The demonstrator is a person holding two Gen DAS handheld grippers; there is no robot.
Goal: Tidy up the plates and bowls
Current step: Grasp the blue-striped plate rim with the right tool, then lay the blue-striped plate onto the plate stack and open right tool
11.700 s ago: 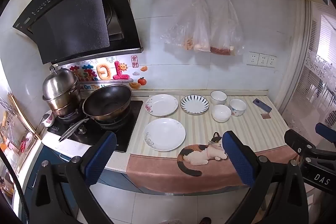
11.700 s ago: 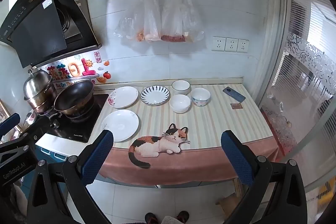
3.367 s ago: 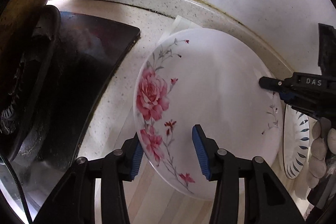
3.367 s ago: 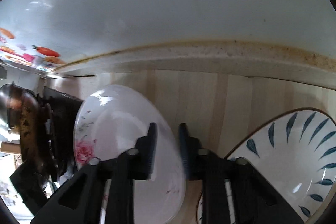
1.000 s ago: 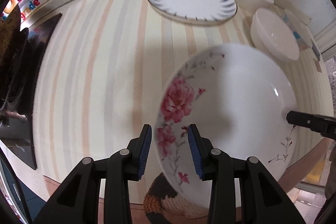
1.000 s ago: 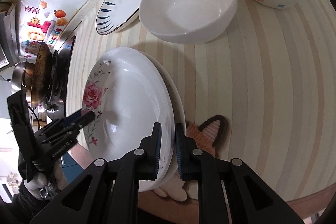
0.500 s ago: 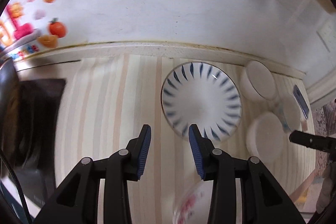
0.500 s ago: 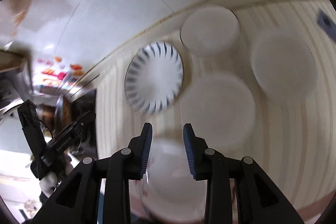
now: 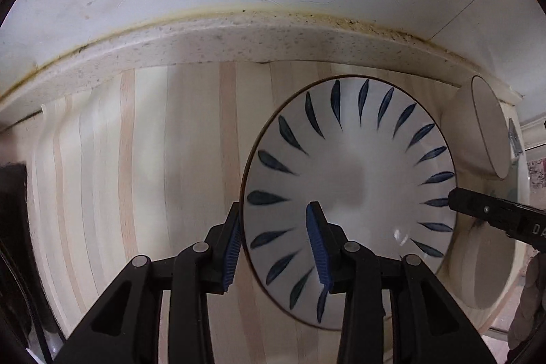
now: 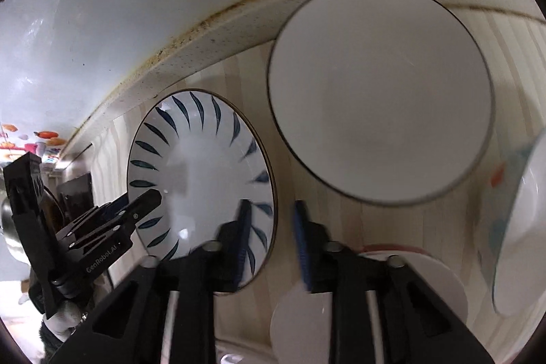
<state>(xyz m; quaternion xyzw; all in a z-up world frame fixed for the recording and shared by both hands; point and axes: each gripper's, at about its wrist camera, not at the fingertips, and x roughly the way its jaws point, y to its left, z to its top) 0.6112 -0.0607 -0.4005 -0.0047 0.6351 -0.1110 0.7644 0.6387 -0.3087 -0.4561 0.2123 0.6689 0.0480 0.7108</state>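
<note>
Flat on the striped mat, face up, the blue-leaf plate [image 9: 351, 179] lies beside the white bowl [image 10: 378, 91]; the left gripper [image 9: 273, 241] and right gripper [image 10: 271, 227] straddle its opposite rims, unclenched

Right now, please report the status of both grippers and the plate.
Left gripper open, straddling blue-leaf plate rim. Right gripper open at opposite rim. White bowl close beside.

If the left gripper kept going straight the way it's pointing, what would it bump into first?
Most likely the blue-leaf plate. The left gripper is open, its fingers straddling the plate's near-left rim, one outside and one over the plate. Going on, it would meet that rim almost at once, though the exact height is hard to judge.
</note>
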